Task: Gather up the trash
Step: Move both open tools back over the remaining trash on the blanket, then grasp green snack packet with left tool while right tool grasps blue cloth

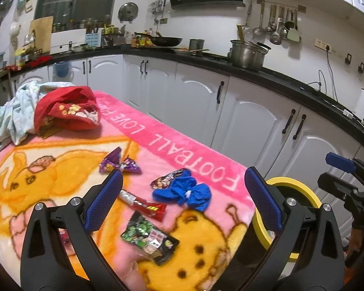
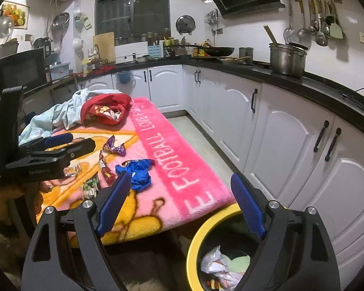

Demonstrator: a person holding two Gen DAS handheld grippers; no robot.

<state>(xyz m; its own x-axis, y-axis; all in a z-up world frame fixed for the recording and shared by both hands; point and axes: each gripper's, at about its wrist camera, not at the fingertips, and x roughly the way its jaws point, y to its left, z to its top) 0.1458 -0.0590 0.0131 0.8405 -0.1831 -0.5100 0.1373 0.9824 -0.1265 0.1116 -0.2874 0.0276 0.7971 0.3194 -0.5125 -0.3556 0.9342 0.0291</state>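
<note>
Pink blanket [image 1: 182,150], wrappers [image 1: 149,238] between open left claw [image 1: 184,201]

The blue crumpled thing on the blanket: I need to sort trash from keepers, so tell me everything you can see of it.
The blue crumpled thing looks like thin, glossy plastic or rubbery film, perhaps a glove or a burst balloon; I cannot tell which. It lies bunched in loose folds on the pink blanket, beside the FOOTBALL lettering. One edge overlaps a printed snack wrapper. A small white fleck shows in its middle. Neither gripper touches it.
</note>
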